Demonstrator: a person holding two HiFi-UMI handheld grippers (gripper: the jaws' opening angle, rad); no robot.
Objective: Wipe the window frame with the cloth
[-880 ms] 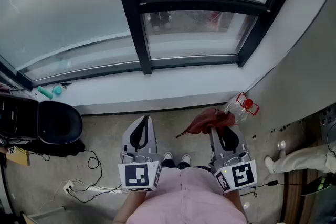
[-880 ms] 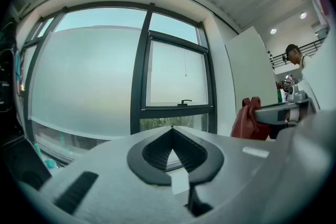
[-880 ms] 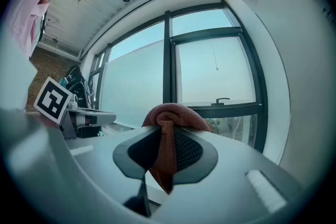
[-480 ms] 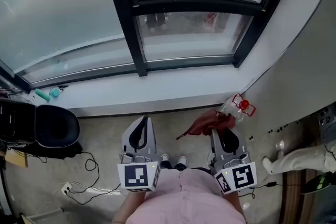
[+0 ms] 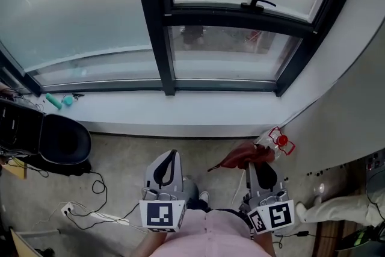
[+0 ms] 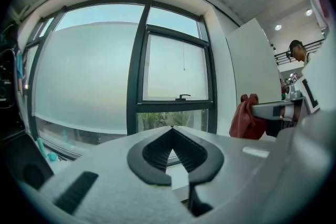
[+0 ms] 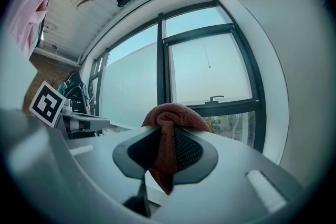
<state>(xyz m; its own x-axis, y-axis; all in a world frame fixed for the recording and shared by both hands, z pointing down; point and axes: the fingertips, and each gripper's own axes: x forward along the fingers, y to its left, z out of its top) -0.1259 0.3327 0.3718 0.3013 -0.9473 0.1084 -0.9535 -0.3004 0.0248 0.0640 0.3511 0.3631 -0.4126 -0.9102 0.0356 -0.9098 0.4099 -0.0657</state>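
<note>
The right gripper had its fingers clamped on the red cloth. The left gripper was pressed together, empty. The window frame stood well apart ahead, so the wiping seemingly had yet to begin.

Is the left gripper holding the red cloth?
No, the left gripper is shut with nothing in it; the cloth is pinched by the right gripper.

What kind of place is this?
Likely an office or workroom, indoors: a large dark-framed window, a black chair on the bare floor, and a power strip with loose cables.
</note>
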